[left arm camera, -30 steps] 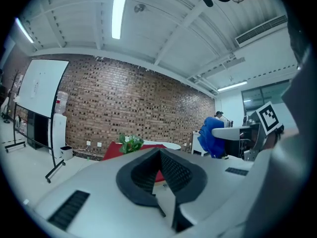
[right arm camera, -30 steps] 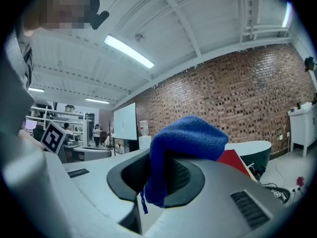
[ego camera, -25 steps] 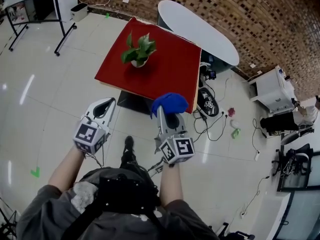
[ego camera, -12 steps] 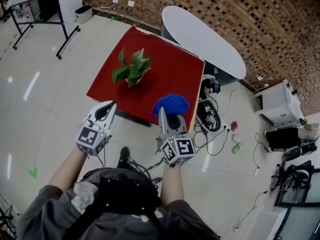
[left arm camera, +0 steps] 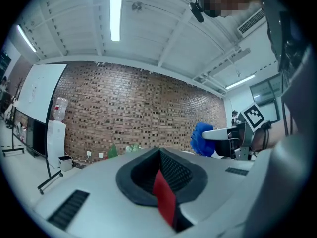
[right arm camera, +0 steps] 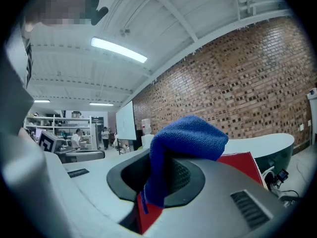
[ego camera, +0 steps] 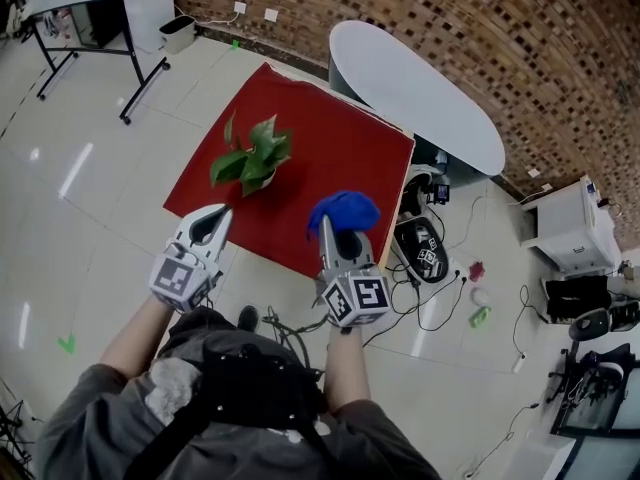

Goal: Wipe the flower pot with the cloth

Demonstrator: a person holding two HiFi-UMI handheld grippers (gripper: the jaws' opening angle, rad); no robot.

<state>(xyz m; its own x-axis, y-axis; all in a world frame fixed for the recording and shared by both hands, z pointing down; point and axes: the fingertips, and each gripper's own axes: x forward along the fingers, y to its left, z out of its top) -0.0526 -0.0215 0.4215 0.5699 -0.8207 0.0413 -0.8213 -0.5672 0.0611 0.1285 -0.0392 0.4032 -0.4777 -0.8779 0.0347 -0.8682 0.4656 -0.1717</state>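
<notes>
A green leafy plant [ego camera: 250,156] in a pot stands on the red-topped table [ego camera: 340,158] in the head view; its leaves hide most of the pot. My right gripper [ego camera: 341,230] is shut on a bunched blue cloth [ego camera: 343,211], held level over the table's near edge, right of the plant. In the right gripper view the blue cloth [right arm camera: 184,142] drapes over the closed jaws. My left gripper [ego camera: 208,224] is shut with nothing in it, just short of the table's near left edge, below the plant. The plant's leaves [left arm camera: 120,149] peek over its jaws in the left gripper view.
A white oval table [ego camera: 420,93] stands behind the red one, along a brick wall [ego camera: 480,28]. Cables and small items [ego camera: 425,248] lie on the floor to the right. A whiteboard stand [ego camera: 90,18] is at the far left, white cabinets [ego camera: 575,228] at the right.
Both grippers have moved forward toward the red table; the plant and table now sit closer to them in the head view. The cloth stays held in the right gripper.
</notes>
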